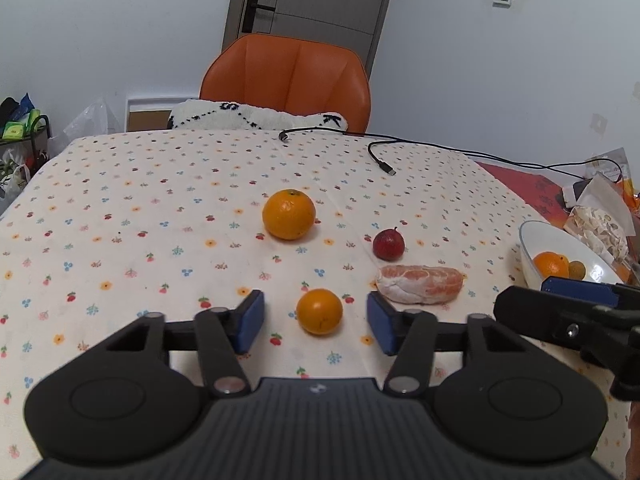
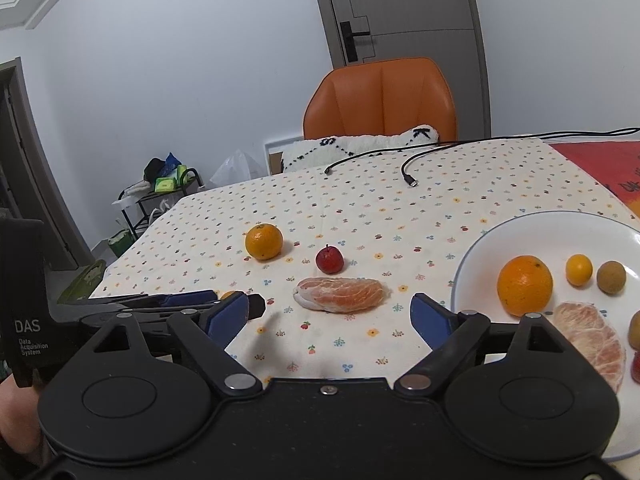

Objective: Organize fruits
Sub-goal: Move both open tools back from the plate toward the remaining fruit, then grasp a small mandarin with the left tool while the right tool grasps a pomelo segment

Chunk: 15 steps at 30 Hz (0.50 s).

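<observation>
The small orange [image 1: 319,311], lying on the tablecloth [image 1: 140,208] between the wide-open, empty left gripper [image 1: 316,322], is being judged firm, smooth and roll-prone, best pinched across its middle.

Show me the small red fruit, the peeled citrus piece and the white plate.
small red fruit [image 1: 388,245], left wrist view, middle of its skin
peeled citrus piece [image 2: 342,294], right wrist view, middle of its flesh
white plate [image 2: 532,232], right wrist view, bare inner surface

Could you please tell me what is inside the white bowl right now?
The white bowl holds an orange, a small yellow fruit, a brownish fruit and a peeled segment; the image edge hides more.
</observation>
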Available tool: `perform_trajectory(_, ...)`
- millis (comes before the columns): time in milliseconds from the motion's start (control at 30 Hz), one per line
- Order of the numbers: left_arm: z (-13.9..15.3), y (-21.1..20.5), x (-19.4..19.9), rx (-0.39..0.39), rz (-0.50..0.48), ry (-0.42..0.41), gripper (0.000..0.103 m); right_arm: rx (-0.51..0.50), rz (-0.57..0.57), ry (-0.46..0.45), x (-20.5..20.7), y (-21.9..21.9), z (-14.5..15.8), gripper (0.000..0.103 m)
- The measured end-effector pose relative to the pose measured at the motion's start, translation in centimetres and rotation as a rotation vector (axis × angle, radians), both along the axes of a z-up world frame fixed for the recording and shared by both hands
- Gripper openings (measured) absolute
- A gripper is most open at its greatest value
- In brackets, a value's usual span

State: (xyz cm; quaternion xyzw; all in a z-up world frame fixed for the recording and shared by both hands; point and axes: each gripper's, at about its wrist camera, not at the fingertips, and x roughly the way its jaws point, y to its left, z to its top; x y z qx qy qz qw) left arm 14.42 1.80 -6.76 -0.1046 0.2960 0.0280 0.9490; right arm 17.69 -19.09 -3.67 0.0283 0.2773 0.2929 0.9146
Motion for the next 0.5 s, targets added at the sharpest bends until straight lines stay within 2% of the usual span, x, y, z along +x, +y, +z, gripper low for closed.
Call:
perform_trajectory(33,0.0,0.0,0.0,0.004,0.002,-0.001,0.037,-0.001,0.002,0.003,0.1,0.2,-0.1,0.085)
perform_trajectory(100,-0.1,0.5,0.0,-0.027,0.005,-0.005,0.022,-0.006,0.007,0.011,0.2,0.5,-0.3,0.083)
perform_trajectory(233,-0.1,1.5,-0.4,-0.069,0.038,-0.026,0.022,-0.024,0.018,0.021,0.6,1.5,-0.7,0.082)
perform_trajectory(400,0.0,1.8,-0.6,-0.090,0.044,-0.035,0.022,-0.038,0.009,0.060,1.4,2.7,-1.3,0.083)
perform_trajectory(500,0.2,2.0,-0.9,-0.092,0.046,-0.044,0.022,-0.065,0.000,0.048,1.7,3.6,-1.5,0.083)
